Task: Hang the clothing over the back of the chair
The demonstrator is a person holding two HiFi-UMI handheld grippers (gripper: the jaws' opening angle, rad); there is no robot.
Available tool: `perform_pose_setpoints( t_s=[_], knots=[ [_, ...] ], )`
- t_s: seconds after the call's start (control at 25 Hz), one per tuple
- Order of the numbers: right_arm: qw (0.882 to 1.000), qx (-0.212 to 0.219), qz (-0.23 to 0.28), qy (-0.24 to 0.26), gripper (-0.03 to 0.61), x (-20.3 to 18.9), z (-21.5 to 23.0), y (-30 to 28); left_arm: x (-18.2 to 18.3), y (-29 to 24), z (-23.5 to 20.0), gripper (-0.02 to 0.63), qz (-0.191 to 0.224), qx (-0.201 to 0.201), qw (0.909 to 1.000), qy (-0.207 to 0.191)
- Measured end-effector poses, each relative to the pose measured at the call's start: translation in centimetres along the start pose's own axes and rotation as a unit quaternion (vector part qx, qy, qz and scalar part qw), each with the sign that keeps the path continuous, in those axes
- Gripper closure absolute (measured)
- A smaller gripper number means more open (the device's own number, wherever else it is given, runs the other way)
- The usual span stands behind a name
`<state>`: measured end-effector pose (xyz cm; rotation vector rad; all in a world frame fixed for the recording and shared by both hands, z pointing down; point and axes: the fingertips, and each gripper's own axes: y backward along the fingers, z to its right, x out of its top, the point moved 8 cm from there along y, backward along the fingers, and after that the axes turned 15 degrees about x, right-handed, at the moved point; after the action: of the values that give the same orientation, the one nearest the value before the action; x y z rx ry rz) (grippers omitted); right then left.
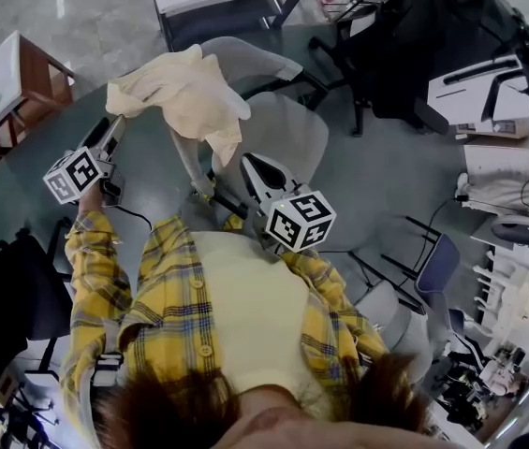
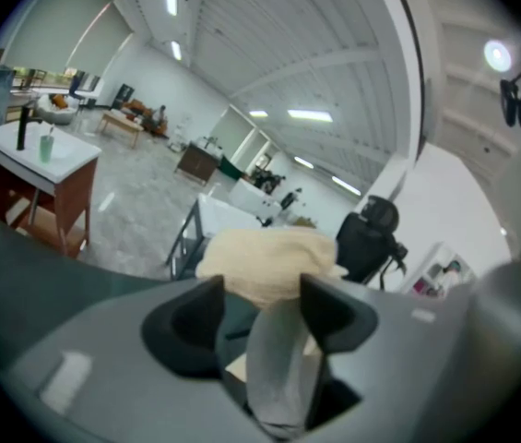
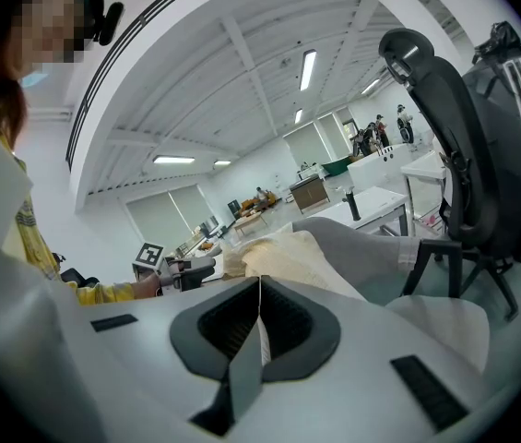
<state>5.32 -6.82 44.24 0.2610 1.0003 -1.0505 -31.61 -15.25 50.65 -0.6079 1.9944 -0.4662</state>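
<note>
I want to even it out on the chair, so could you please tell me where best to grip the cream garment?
Take the garment by its bunched left end, coming from the left gripper's side: that end juts free past the chair, likely easiest to pinch.

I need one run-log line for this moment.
clothing: draped on chair | left gripper: open | right gripper: shut on clothing

One cream garment (image 1: 184, 92), one grey chair (image 1: 287, 134), and two grippers: left gripper (image 1: 117, 123) and right gripper (image 1: 245, 164).
</note>
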Motion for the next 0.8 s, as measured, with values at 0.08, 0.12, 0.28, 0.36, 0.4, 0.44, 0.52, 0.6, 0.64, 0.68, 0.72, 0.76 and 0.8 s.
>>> perform_pose_setpoints(
  t_s=[0.08,0.12,0.28,0.36,0.4,0.44,0.52,0.6,0.64,0.68,0.72,0.76,0.8],
  knots=[
    [1.000,0.001,0.000,0.000,0.563,-0.3,-0.3,0.2,-0.3,0.8,0.6,0.367,0.004,-0.004,0.9999,-0.015],
    [1.000,0.002,0.000,0.000,0.563,-0.4,-0.5,0.3,-0.5,1.2,0.9,0.381,0.004,-0.004,0.9998,-0.021],
    [1.000,0.005,0.003,-0.001,0.563,-0.9,-0.8,0.9,-1.4,2.7,3.1,0.431,0.008,-0.023,0.9989,-0.039],
    [1.000,0.006,0.005,-0.001,0.563,-1.1,-1.0,1.2,-1.7,3.5,4.5,0.455,0.017,-0.038,0.9981,-0.044],
    [1.000,0.006,0.006,-0.001,0.563,-1.3,-1.0,1.4,-1.9,3.9,5.2,0.469,0.021,-0.043,0.9977,-0.048],
    [1.000,0.007,0.008,-0.001,0.563,-1.4,-1.1,1.6,-2.0,4.3,5.8,0.484,0.025,-0.047,0.9973,-0.052],
    [1.000,0.007,0.011,0.000,0.563,-1.5,-1.2,1.9,-2.3,5.1,7.1,0.507,0.031,-0.056,0.9961,-0.060],
    [1.000,0.007,0.015,0.001,0.563,-1.6,-1.3,2.3,-2.5,5.8,8.4,0.533,0.037,-0.064,0.9949,-0.069],
    [1.000,0.007,0.016,0.002,0.563,-1.7,-1.4,2.5,-2.6,6.1,9.0,0.545,0.039,-0.069,0.9941,-0.073],
    [1.000,0.007,0.018,0.003,0.563,-1.7,-1.5,2.6,-2.7,6.5,9.6,0.552,0.042,-0.076,0.9933,-0.076],
    [1.000,0.006,0.020,0.004,0.563,-1.7,-1.5,2.8,-2.8,6.8,10.3,0.559,0.044,-0.082,0.9924,-0.080],
    [1.000,0.006,0.022,0.005,0.563,-1.8,-1.6,3.0,-2.8,7.1,11.0,0.565,0.047,-0.089,0.9913,-0.085],
    [1.000,0.006,0.024,0.005,0.563,-1.8,-1.6,3.1,-2.9,7.4,11.6,0.570,0.050,-0.095,0.9901,-0.090]
  ],
)
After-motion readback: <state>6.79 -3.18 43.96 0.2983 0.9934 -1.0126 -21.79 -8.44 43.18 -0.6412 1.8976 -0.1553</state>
